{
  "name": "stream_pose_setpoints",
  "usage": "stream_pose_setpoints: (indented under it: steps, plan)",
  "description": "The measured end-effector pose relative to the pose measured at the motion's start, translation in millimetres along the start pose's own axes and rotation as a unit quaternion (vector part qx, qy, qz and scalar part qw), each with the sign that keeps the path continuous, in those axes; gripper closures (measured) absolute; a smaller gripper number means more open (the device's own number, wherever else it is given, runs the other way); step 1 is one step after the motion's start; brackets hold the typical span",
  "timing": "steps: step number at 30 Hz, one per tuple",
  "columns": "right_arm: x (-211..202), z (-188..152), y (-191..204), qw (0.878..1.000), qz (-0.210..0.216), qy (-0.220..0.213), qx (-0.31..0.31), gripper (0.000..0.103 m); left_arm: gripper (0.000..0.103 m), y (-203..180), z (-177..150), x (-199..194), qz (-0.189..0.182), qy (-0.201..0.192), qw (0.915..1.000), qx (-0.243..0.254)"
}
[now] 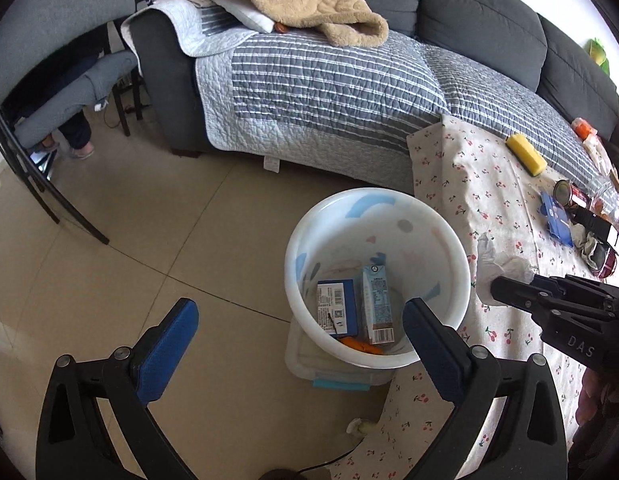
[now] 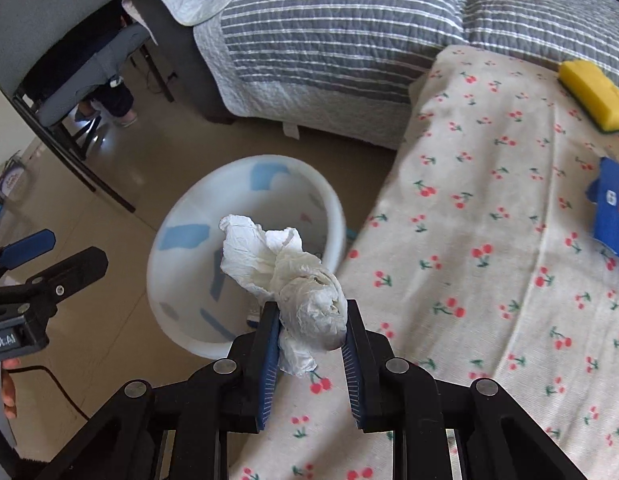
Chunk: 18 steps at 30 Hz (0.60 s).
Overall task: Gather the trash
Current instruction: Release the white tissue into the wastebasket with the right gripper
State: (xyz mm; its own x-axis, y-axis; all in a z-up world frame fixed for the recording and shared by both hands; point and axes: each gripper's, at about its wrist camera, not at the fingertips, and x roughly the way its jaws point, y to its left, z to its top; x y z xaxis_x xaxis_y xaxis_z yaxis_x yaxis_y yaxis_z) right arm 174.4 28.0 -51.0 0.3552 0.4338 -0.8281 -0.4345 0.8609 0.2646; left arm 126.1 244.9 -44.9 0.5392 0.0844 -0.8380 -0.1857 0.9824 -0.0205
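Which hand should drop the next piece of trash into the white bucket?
The right. The right gripper is shut on the crumpled tissue beside the white bucket. The left gripper is open and empty, so it has nothing to drop.

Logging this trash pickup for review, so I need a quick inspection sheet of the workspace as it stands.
Surface: cherry-print tablecloth beside a tiled floor.
Job's things: crumpled white tissue; white plastic bin holding cartons.
Clutter: yellow sponge, blue packet, open tin can.
Grippers: left gripper open, empty; right gripper shut on the tissue.
Cables: black cable on the floor.
Surroundings: grey sofa with striped quilt, grey chair.
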Motion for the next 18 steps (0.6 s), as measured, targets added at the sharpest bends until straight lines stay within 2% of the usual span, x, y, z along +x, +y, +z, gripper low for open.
stream_pose_setpoints:
  steps: [8,15,17,18]
  plan:
    - [25,13,8,1.0,-0.007,0.014,0.006,0.074,0.0,12,-3,4,0.006,0.01,0.9999,-0.004]
    - [25,21,13,1.0,-0.015,0.008,-0.006,0.073,0.0,11,-3,6,0.006,0.014,0.9999,0.003]
    - [24,23,11,1.0,-0.008,0.012,-0.001,0.067,0.0,10,-3,8,0.006,0.016,0.9998,0.005]
    - [23,23,9,1.0,-0.006,0.015,0.007,0.049,0.0,10,-4,8,0.007,0.017,0.9998,0.005]
